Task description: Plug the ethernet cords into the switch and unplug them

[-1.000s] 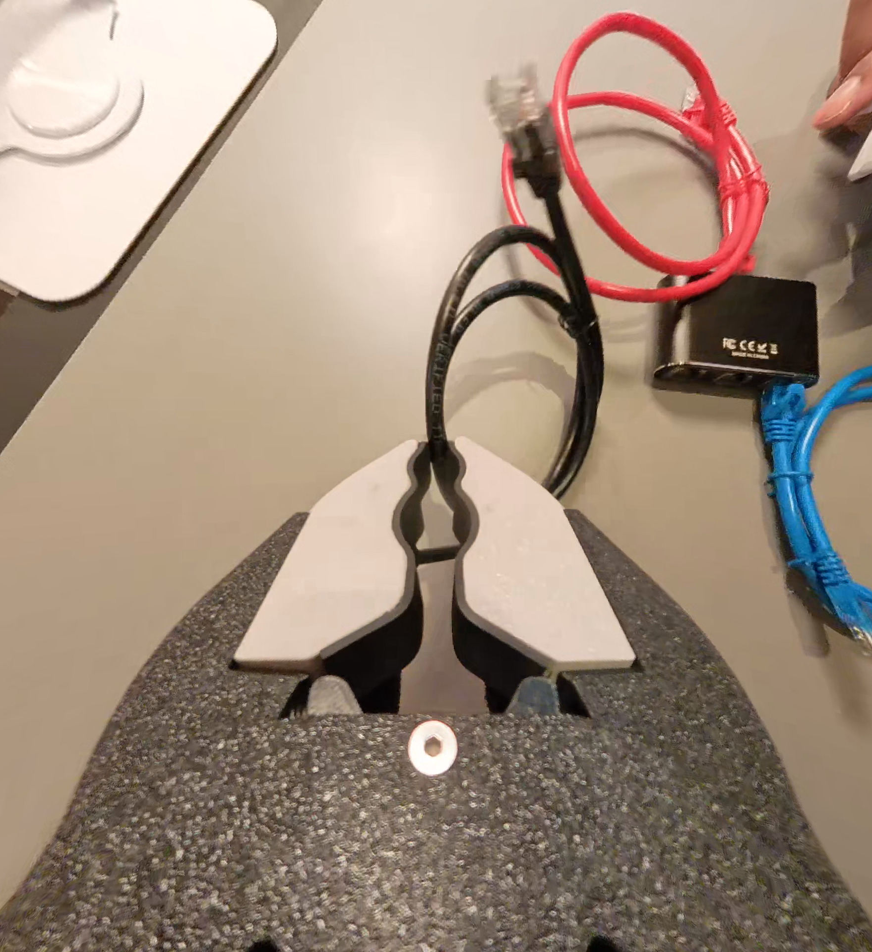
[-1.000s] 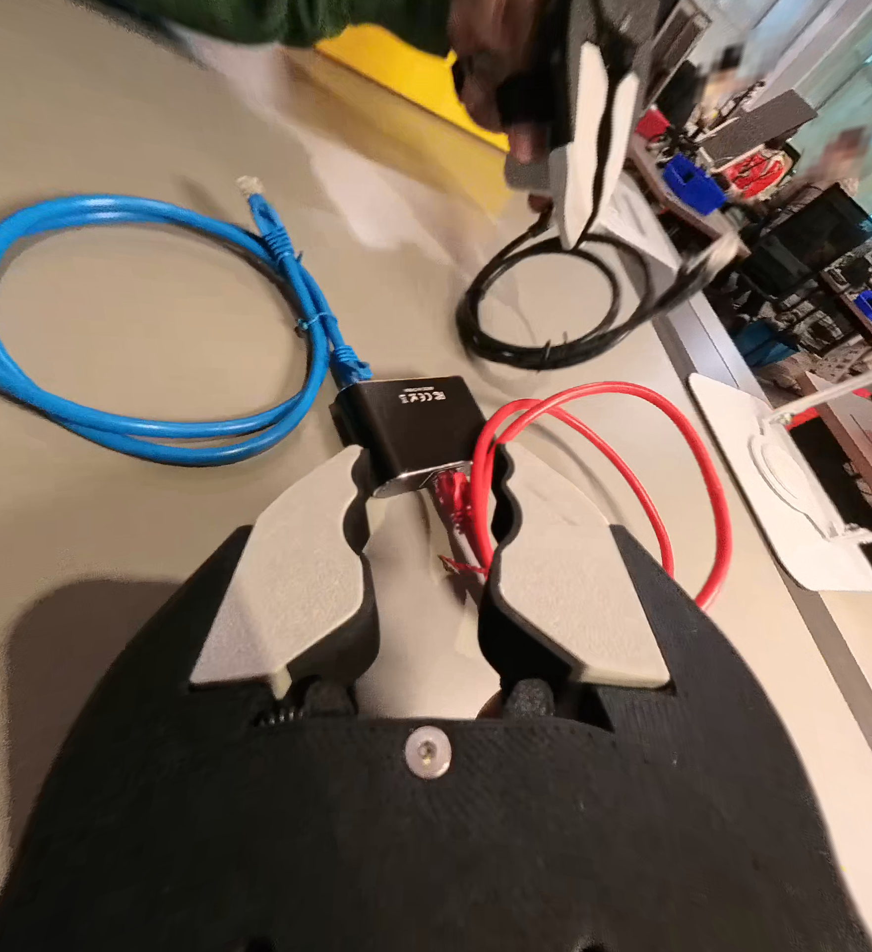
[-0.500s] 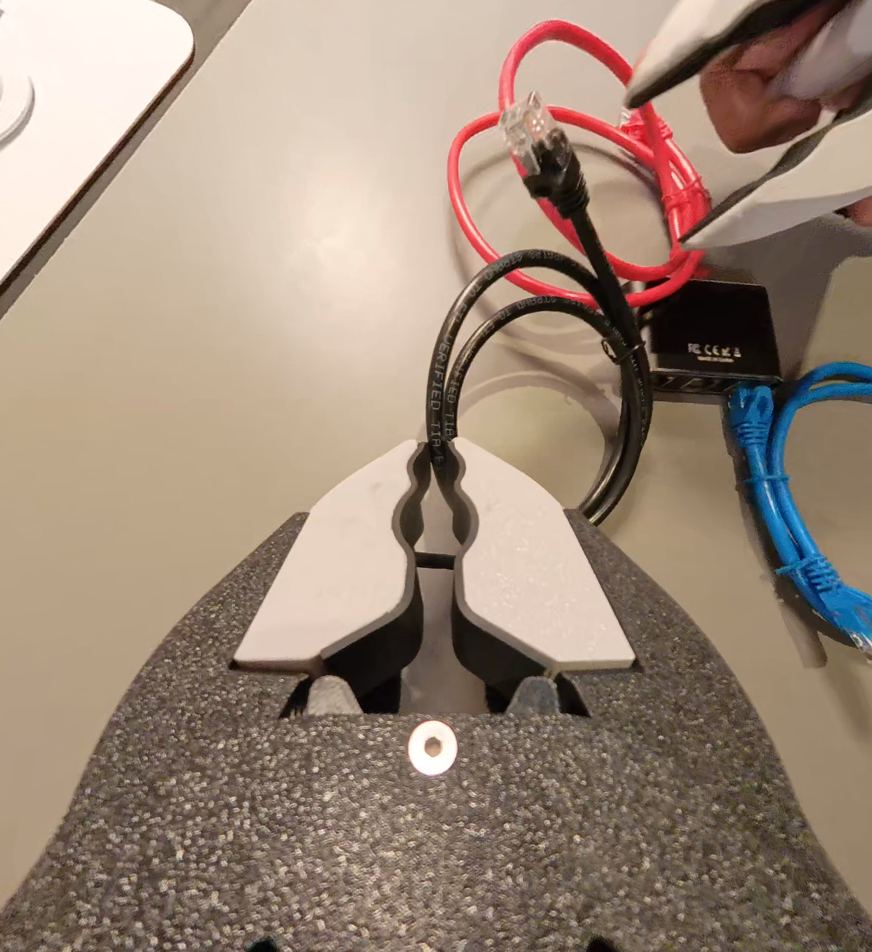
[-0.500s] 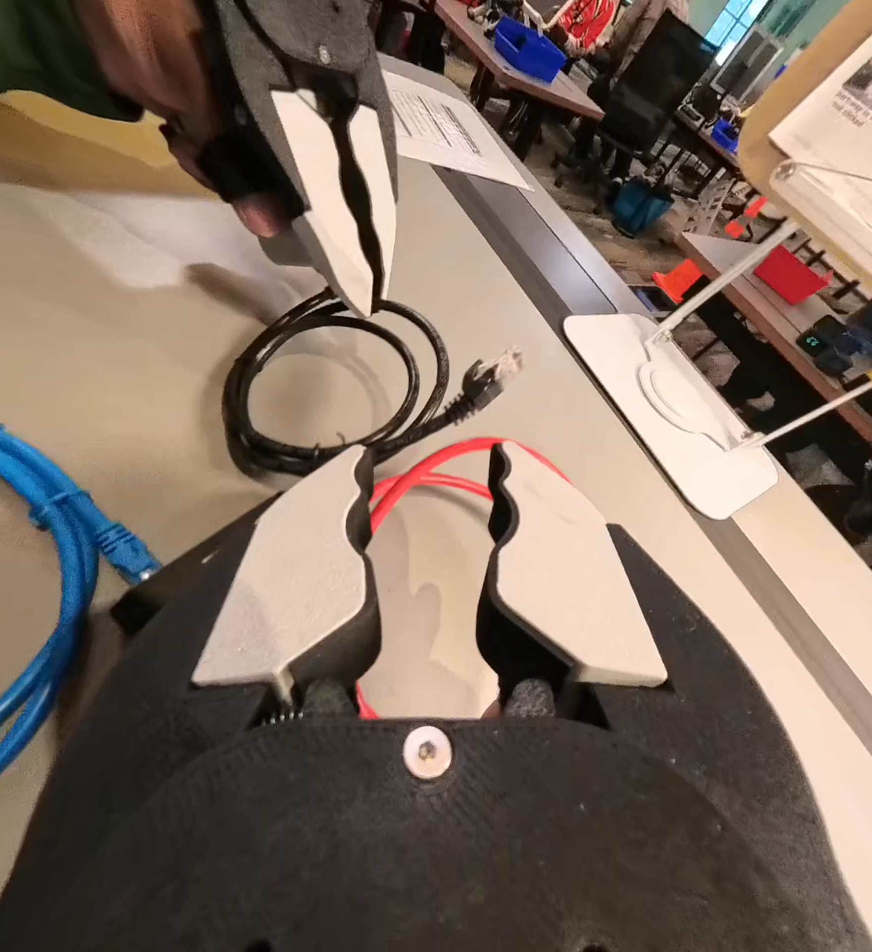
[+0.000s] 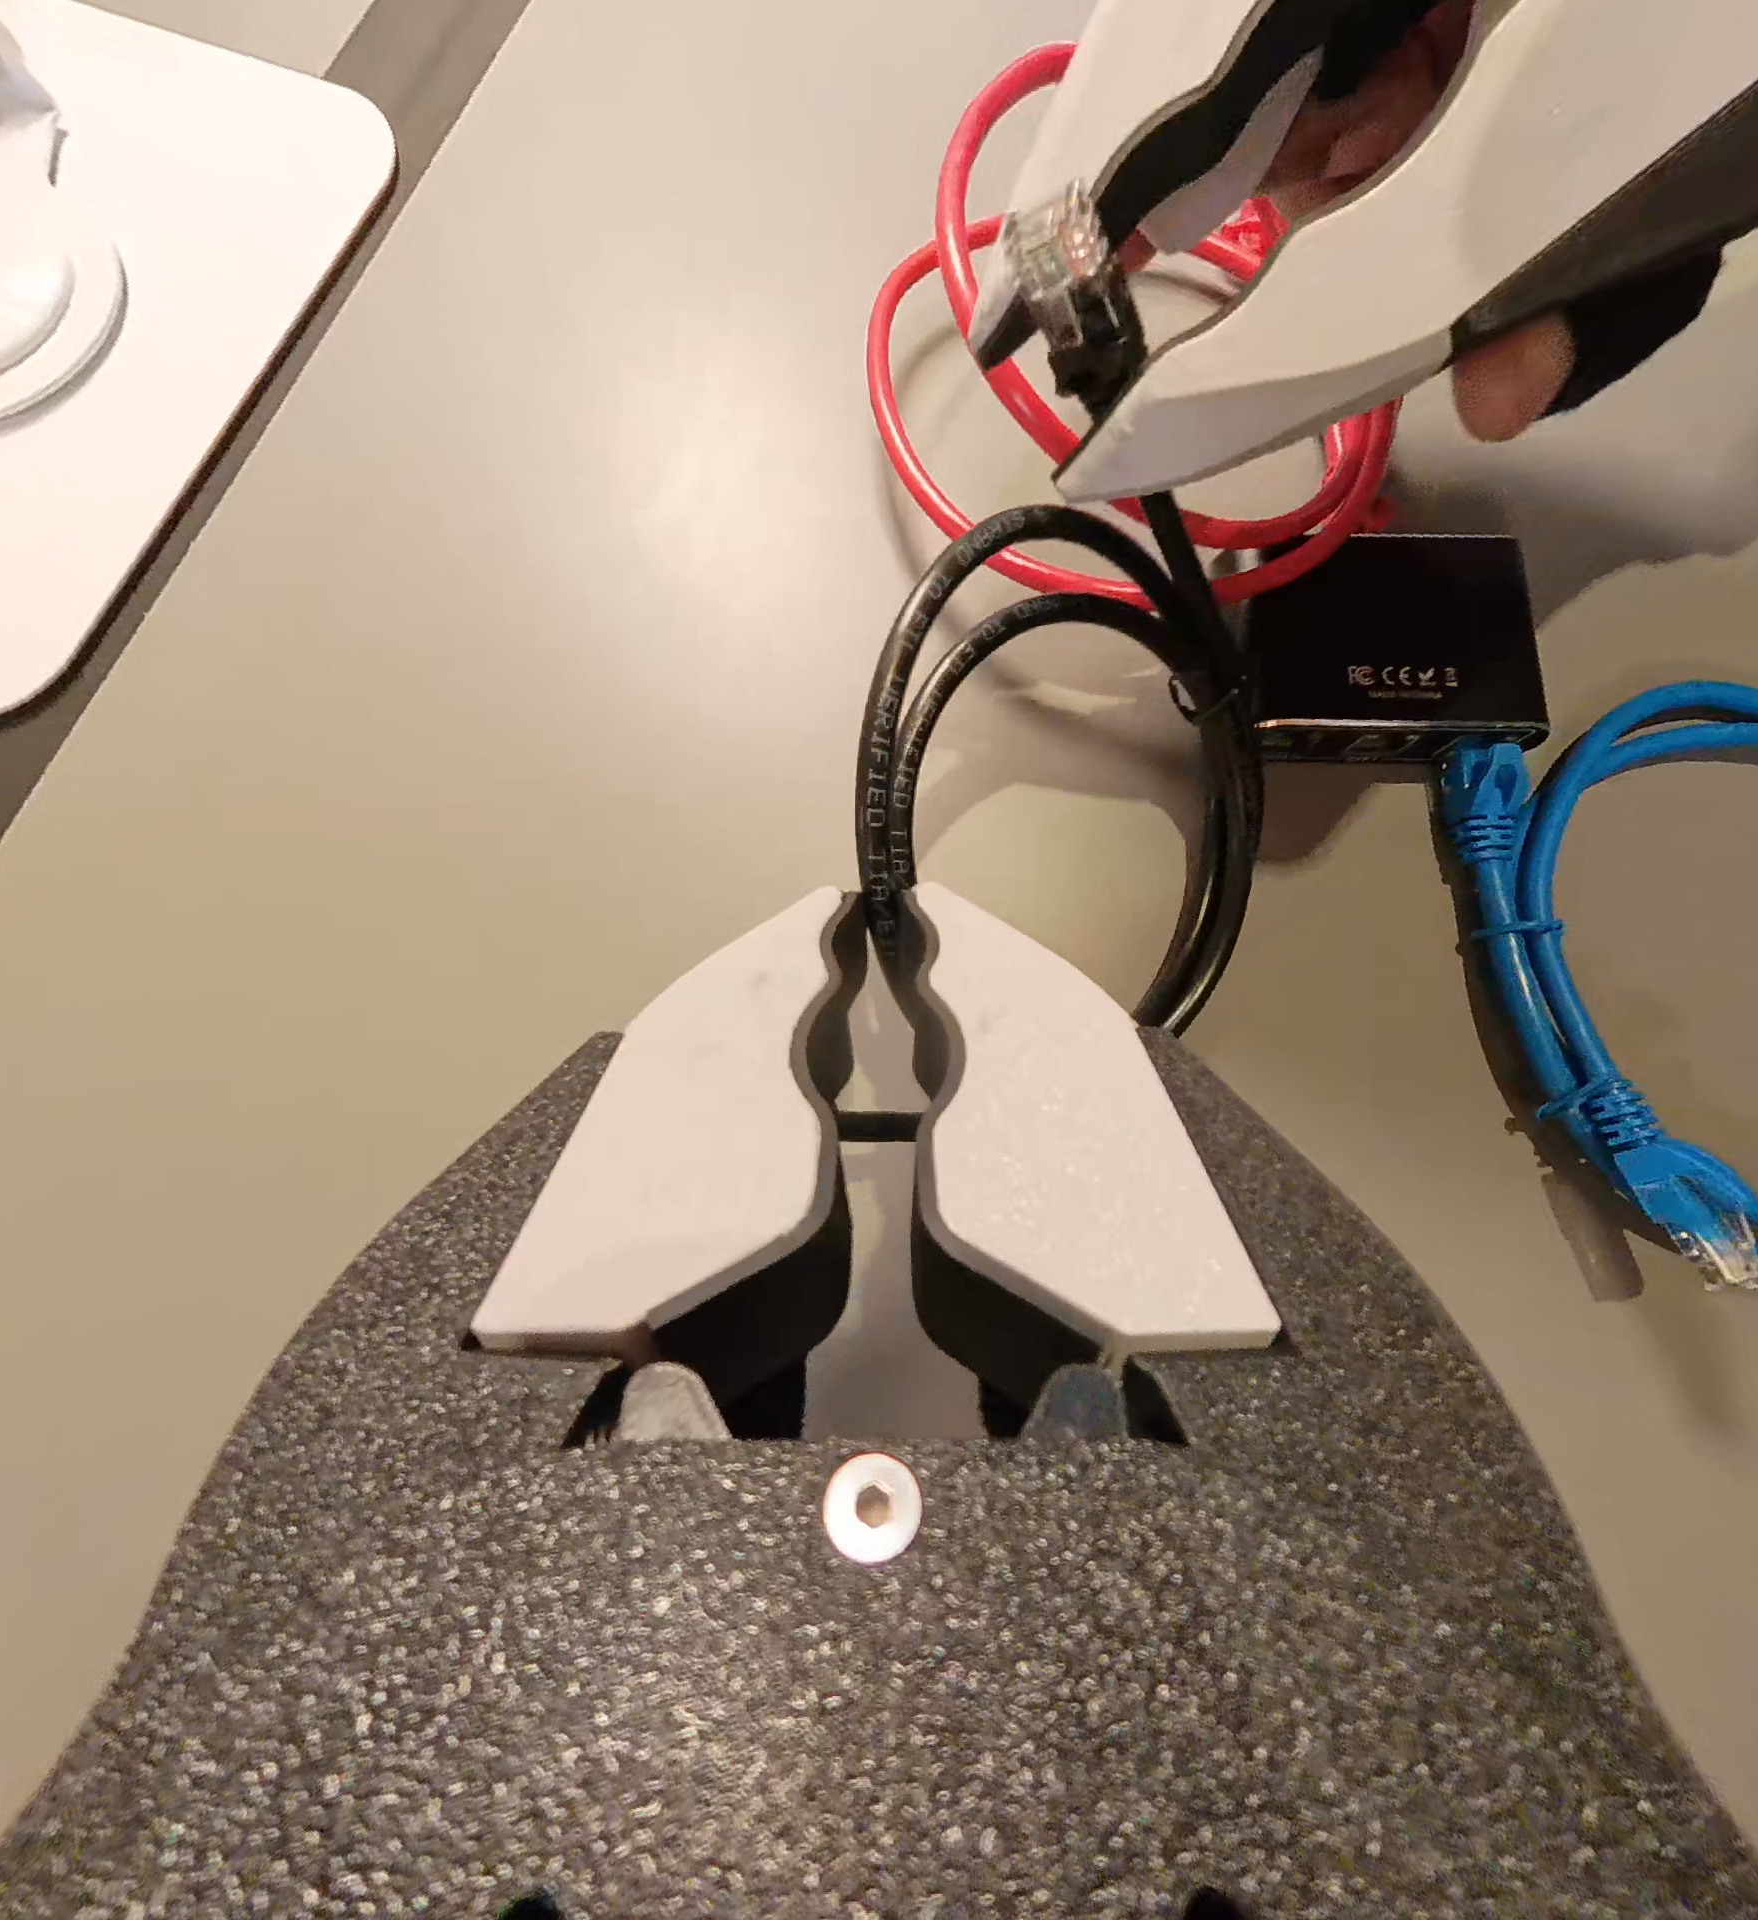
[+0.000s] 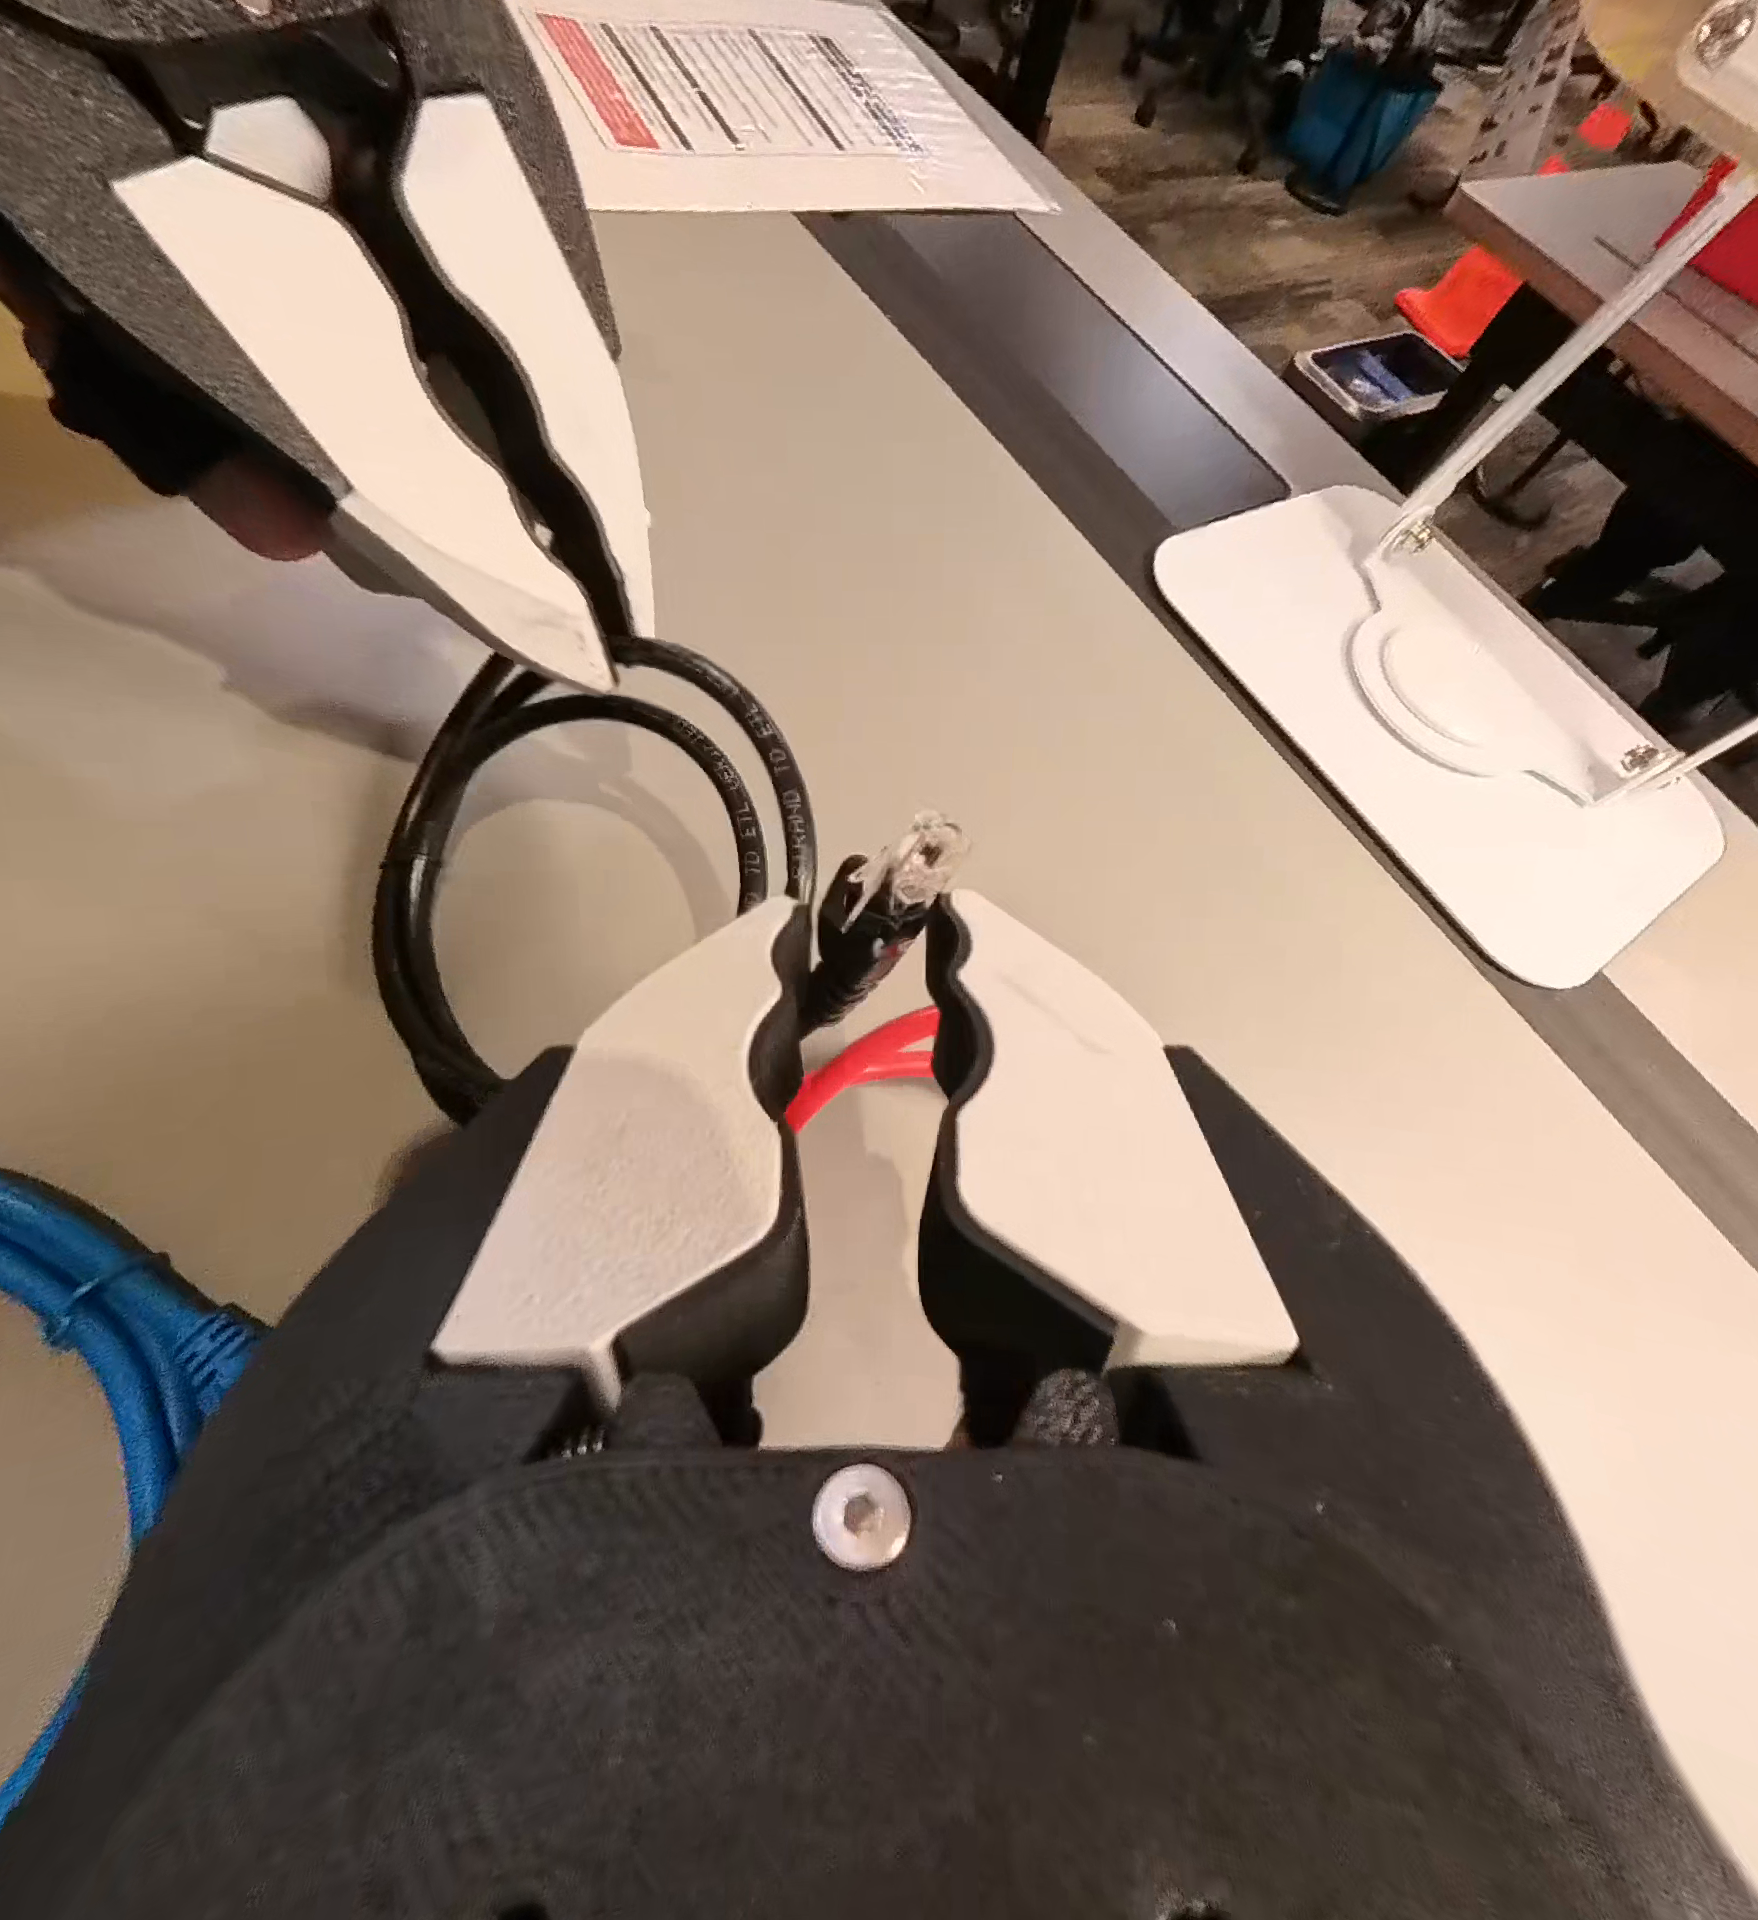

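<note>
My left gripper (image 5: 880,904) is shut on the coiled black cord (image 5: 880,727) and holds the loop up off the table. It also shows in the right wrist view (image 6: 605,644). My right gripper (image 6: 870,925) has closed on the black cord's clear-tipped plug (image 6: 916,862), with the tip sticking out past its fingers. The right gripper (image 5: 1046,405) is also at the top right of the left wrist view. The black switch (image 5: 1394,634) lies on the table with the blue cord (image 5: 1509,935) plugged into its near side. The red cord (image 5: 916,395) lies coiled behind it.
A white lamp base (image 5: 127,364) sits at the table's left edge and shows again in the right wrist view (image 6: 1426,748). A printed sheet (image 6: 771,104) lies farther along the table. The blue cord's loose coil (image 6: 96,1278) lies by the right gripper.
My right gripper left the switch and red cord, rose to the black plug and narrowed its jaws onto it. My left gripper kept hold of the black loop and turned the plug toward it.
</note>
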`<state>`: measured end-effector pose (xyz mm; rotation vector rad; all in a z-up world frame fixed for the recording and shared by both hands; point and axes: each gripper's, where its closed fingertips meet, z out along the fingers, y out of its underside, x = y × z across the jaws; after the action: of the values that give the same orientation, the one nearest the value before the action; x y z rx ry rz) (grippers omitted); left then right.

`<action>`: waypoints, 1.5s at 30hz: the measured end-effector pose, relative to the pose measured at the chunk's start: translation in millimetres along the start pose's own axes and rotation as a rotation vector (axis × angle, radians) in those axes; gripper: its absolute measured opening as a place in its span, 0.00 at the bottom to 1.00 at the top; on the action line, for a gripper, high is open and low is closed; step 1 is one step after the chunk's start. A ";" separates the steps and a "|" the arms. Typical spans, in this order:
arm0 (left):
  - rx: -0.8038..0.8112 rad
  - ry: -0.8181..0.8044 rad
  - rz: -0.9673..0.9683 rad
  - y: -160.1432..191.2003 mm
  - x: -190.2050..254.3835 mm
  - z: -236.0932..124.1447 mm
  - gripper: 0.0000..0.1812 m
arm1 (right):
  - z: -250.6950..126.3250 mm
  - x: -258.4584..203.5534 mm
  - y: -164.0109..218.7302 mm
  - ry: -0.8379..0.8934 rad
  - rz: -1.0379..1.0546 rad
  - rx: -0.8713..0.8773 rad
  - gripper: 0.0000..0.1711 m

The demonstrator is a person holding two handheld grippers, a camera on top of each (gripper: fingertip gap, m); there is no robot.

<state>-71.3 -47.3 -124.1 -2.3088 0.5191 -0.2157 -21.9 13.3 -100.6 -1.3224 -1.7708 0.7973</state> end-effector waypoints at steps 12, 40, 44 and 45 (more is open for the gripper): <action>0.315 0.040 -0.187 -28.5 -23.6 -29.1 0.11 | -16.1 20.3 4.6 0.031 0.189 0.145 0.11; 0.527 0.232 -0.261 -82.2 48.7 1.6 0.07 | -24.4 -33.6 -21.8 0.063 -0.405 0.271 0.25; 0.451 0.242 -0.131 -81.8 59.7 -7.7 0.07 | -44.1 -32.0 -26.2 -0.011 -0.525 0.312 0.28; 0.435 0.251 -0.102 -81.7 63.8 -9.6 0.07 | -47.9 -33.0 -26.1 -0.031 -0.548 0.315 0.29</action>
<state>8.2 -28.6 -59.5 -1.8932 0.4273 -0.6113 12.2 -23.8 -61.6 -0.5792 -1.8167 0.7409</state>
